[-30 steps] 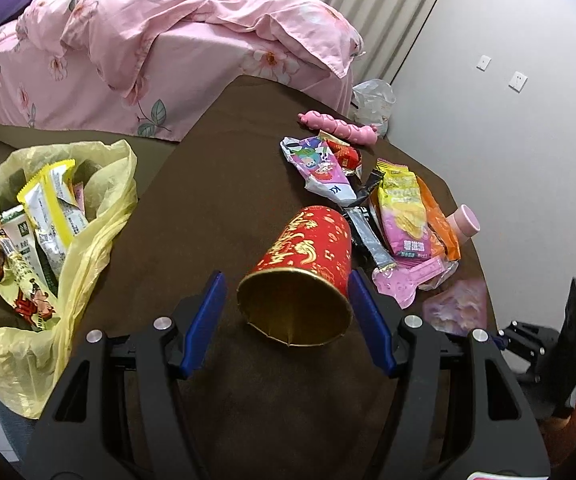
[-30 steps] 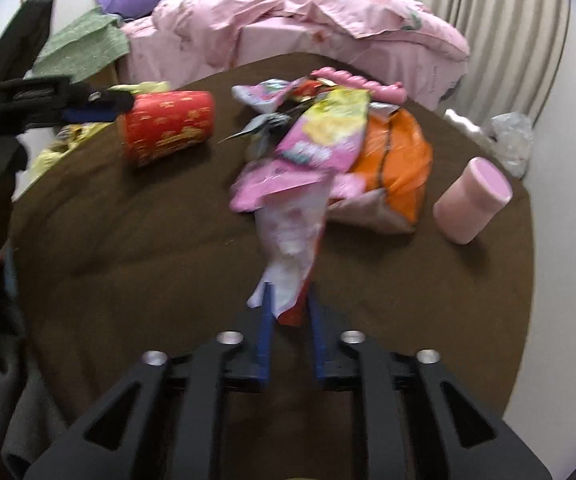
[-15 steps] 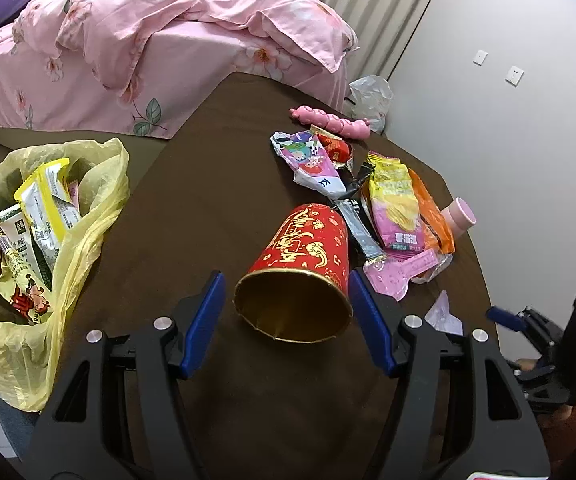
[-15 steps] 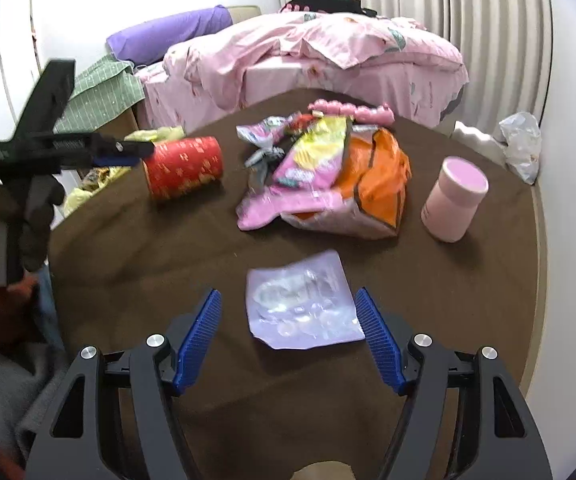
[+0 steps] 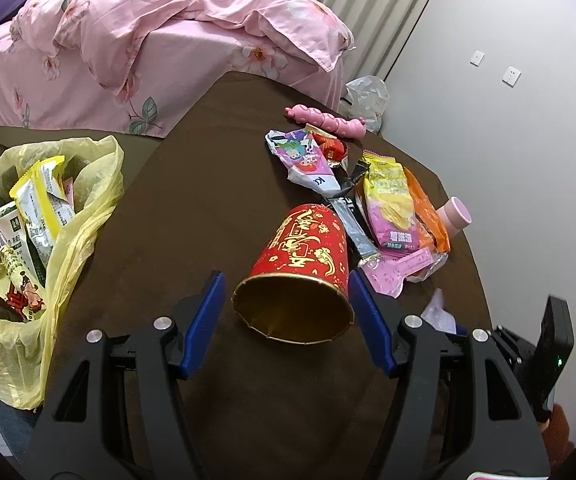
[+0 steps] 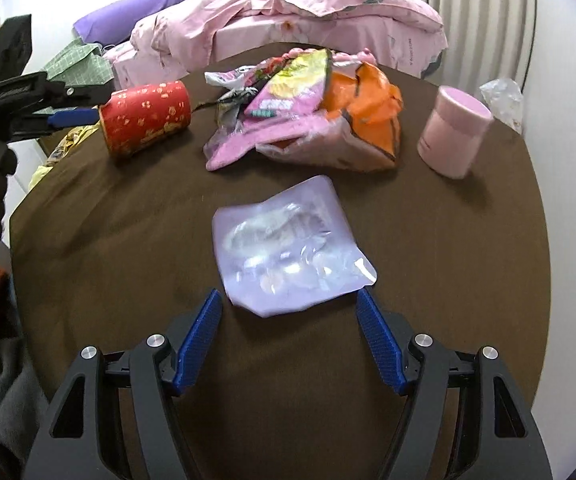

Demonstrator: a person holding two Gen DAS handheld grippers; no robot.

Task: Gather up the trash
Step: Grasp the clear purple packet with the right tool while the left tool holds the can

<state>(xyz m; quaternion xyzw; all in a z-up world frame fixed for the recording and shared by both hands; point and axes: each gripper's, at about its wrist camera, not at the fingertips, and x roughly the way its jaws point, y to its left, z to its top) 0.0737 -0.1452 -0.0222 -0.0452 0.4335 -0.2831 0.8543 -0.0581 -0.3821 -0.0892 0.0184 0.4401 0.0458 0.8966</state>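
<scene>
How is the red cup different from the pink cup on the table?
The red cup lies on its side with its open gold mouth showing; the pink cup stands upright. The red cup has gold patterns and writing; the pink cup is plain. The red cup sits between the left gripper's fingers; the pink cup has no gripper near it. Both are round containers on the brown table.
</scene>
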